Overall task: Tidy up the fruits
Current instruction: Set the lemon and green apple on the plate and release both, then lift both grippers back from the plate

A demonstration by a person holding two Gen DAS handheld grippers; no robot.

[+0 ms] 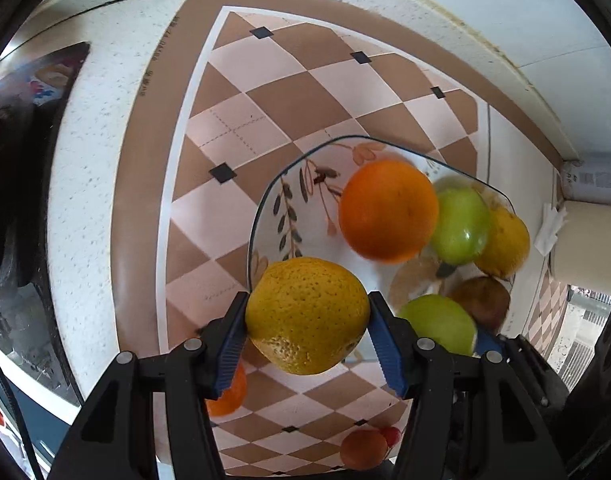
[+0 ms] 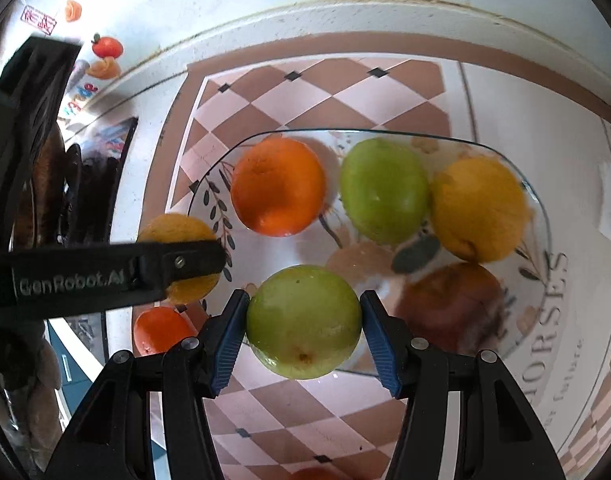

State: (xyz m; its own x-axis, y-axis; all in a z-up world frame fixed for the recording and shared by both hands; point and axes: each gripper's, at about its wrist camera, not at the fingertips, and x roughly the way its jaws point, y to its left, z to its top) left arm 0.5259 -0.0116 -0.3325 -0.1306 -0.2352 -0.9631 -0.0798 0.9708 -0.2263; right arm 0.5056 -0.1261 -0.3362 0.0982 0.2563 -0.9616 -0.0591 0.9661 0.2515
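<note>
Left wrist view: jaws grip a round yellow dimpled citrus (image 1: 307, 314). Right jaws clamp a smooth green apple (image 2: 303, 320). Lower both gently onto bare glass plate (image 2: 545, 208) ahead of them.

Four fruits (image 2: 279, 186) lie on plate (image 2: 545, 240) (mat (image 2: 325, 92) beneath).

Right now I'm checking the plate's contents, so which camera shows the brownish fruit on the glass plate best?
The right wrist view, though motion-blurred: the brownish fruit lies fully exposed on the glass plate, beside the green apple in the right gripper. The left wrist view shows only a smaller part of it at the plate's edge.
</note>
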